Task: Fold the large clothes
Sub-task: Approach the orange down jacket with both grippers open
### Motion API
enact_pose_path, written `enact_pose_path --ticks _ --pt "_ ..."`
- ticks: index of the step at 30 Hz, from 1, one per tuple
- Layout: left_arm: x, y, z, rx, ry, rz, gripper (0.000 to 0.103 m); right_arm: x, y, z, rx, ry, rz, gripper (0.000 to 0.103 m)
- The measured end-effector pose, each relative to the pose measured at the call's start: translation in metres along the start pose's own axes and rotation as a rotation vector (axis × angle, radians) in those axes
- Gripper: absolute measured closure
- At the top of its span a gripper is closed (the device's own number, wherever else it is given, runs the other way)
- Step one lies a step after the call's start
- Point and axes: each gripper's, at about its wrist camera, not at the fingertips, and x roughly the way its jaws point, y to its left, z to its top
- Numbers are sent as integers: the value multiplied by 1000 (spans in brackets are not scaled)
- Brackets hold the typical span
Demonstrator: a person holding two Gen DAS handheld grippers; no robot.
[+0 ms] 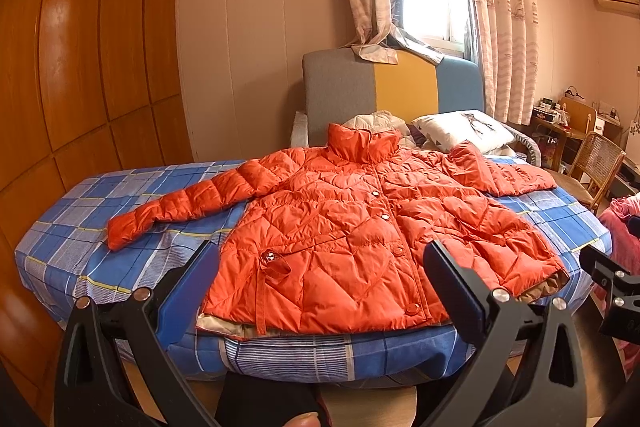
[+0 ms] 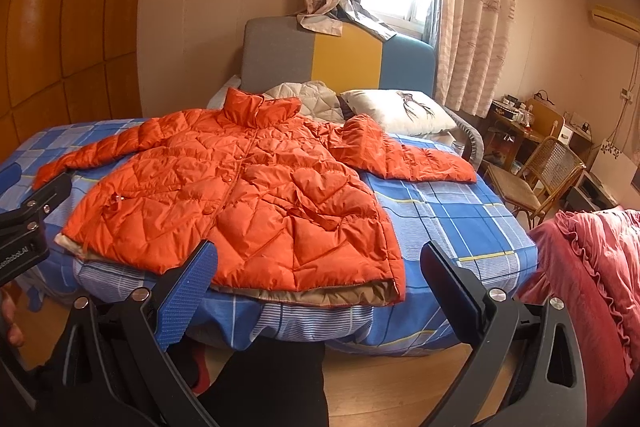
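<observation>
An orange quilted puffer jacket lies flat, front up and buttoned, on a bed with a blue checked sheet. Its sleeves are spread out to the left and right, and its collar points to the headboard. It also shows in the right wrist view. My left gripper is open and empty, held off the foot of the bed near the jacket's hem. My right gripper is open and empty, over the hem's right corner. The right gripper's edge shows in the left wrist view.
A white pillow and a quilted blanket lie by the grey, yellow and blue headboard. A wooden wardrobe stands on the left. A rattan chair and a pink cover are on the right.
</observation>
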Motion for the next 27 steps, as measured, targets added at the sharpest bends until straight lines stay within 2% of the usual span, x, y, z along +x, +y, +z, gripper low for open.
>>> enact_pose_path --ticks 11,27 --pt "13 0 -5 -7 33 -16 2 13 -2 -2 22 26 0 3" --pt "40 -20 3 44 64 -70 2 44 -10 12 111 55 -10 3"
